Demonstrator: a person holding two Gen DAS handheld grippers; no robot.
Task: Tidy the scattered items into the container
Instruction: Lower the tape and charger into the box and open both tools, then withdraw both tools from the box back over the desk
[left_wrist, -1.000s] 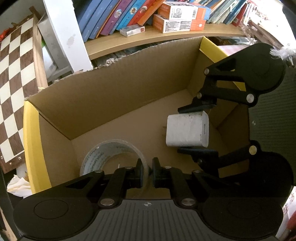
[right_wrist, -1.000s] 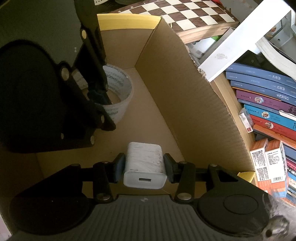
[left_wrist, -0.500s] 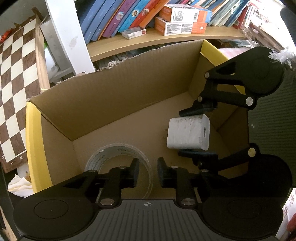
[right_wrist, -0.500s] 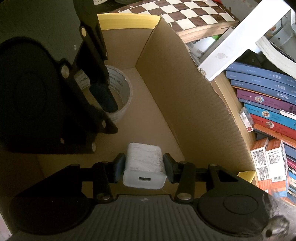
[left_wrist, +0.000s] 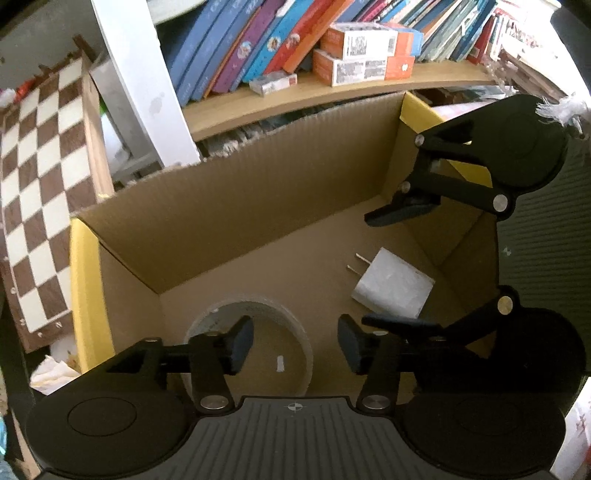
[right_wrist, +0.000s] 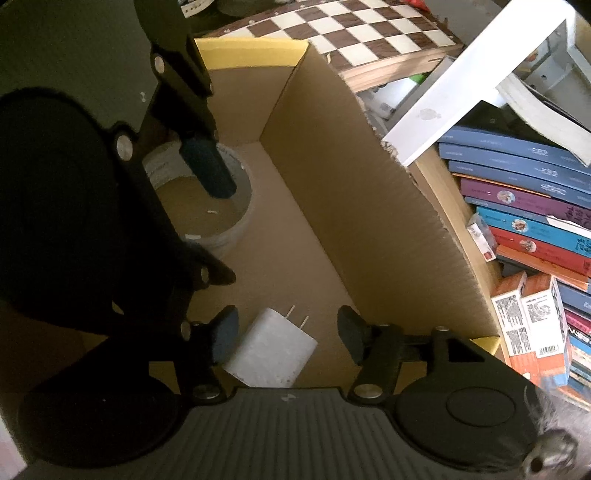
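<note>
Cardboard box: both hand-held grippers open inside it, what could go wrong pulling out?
1. The left hand-held gripper hangs over the tape roll; a finger could hook it.
2. The right hand-held gripper straddles the charger and could drag it.
3. The cardboard box wall is close.

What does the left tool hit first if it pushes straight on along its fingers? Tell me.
Most likely the tape roll lying on the cardboard box floor: the open left tool points down over the roll's ring. Depth is unclear, so it may pass through the hole to the floor.
</note>
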